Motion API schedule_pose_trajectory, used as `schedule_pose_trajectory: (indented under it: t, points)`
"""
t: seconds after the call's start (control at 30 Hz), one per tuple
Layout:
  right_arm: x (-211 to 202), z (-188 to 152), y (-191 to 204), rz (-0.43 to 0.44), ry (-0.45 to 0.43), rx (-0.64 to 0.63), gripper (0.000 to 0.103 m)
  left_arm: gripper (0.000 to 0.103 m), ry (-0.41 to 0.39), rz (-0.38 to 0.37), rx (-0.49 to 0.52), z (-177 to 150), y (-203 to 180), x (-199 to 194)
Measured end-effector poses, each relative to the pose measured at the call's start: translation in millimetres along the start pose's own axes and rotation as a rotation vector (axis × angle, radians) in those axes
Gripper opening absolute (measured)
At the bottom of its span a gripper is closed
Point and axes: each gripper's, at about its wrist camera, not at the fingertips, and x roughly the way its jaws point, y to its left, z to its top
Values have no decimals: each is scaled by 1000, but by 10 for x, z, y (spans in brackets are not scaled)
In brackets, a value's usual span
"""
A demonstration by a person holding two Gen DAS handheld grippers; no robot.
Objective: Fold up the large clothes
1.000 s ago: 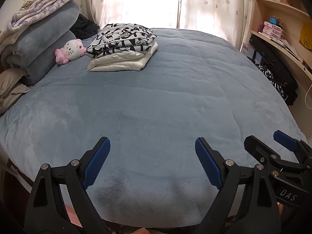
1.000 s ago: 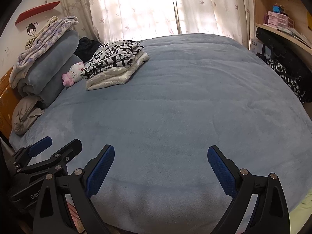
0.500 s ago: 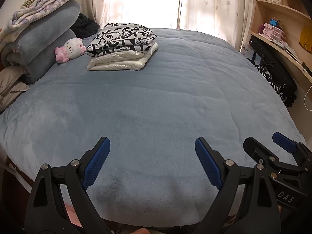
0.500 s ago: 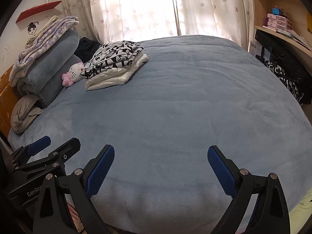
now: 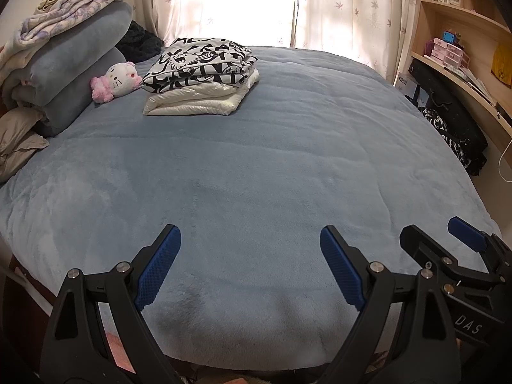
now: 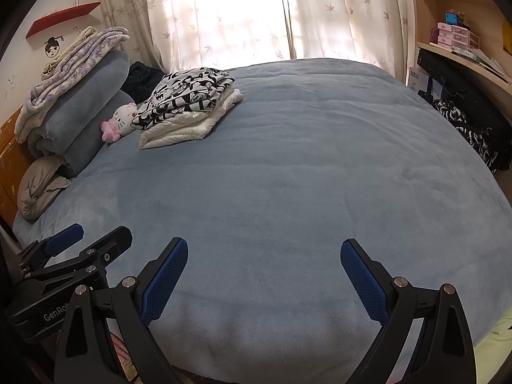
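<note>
Nothing has moved since the earlier frames: both grippers hang in the same spot over the near edge of the bed (image 5: pixel 256 166). Left gripper (image 5: pixel 249 259) fingers spread wide, nothing between them; right gripper (image 6: pixel 264 272) the same, wide and empty. Folded clothes, a black-and-white printed garment (image 5: pixel 201 62) on a white garment (image 5: pixel 195 102), sit stacked at the far left of the bed beside the plush toy (image 5: pixel 116 80), well apart from both sets of fingers. No unfolded large garment lies on the bed; dark clothes (image 5: pixel 454 134) hang off its right side. Likely step: fetch the next garment. Keep fingers wide, pinch an edge, spread it flat mid-bed.
</note>
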Motion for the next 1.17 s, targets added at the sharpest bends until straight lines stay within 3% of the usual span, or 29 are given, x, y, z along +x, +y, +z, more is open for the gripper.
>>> schedule_pose_trajectory:
  t: [0.67, 1.17]
  points:
    - [-178, -26, -235, 2, -35, 50, 97, 87, -3, -9, -1, 13, -130, -151]
    - [-460, -122, -313, 33, -75, 35, 97, 87, -30, 12, 18, -75, -123, -506]
